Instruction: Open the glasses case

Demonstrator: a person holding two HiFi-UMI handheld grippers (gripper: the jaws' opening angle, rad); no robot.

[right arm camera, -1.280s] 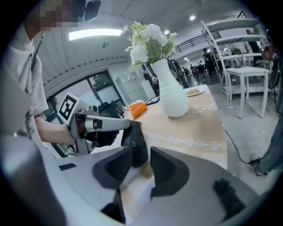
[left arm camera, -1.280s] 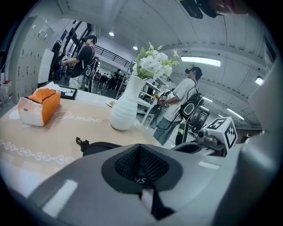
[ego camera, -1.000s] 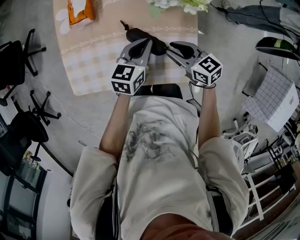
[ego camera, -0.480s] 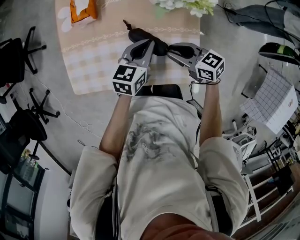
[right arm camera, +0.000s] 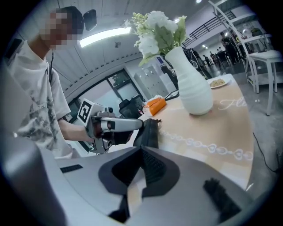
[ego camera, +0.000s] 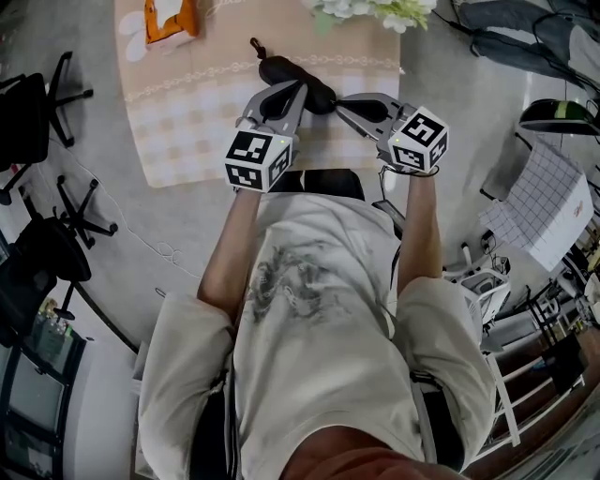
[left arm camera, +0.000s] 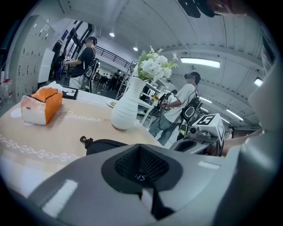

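The black glasses case (ego camera: 281, 67) lies on the checked tablecloth (ego camera: 187, 122), with a small loop at its far end. My left gripper (ego camera: 302, 86) is shut, and its closed tips rest on the case's near side. In the left gripper view the case (left arm camera: 104, 145) shows just beyond those tips (left arm camera: 140, 146). My right gripper (ego camera: 335, 101) comes in from the right and its jaws have closed on the case's right end. In the right gripper view the case (right arm camera: 150, 130) stands end-on directly past the closed tips (right arm camera: 141, 149), with the left gripper (right arm camera: 139, 125) touching it from the left.
A white vase of flowers (right arm camera: 192, 88) stands on the table beyond the case, at the far edge (ego camera: 375, 9) in the head view. An orange tissue pack (ego camera: 169, 19) lies at the far left. Office chairs (ego camera: 37, 122) stand on the floor to the left. People stand in the background.
The right gripper's jaws went from wide apart to closed at the case's right end, and its cube tipped slightly. The left gripper stayed put.
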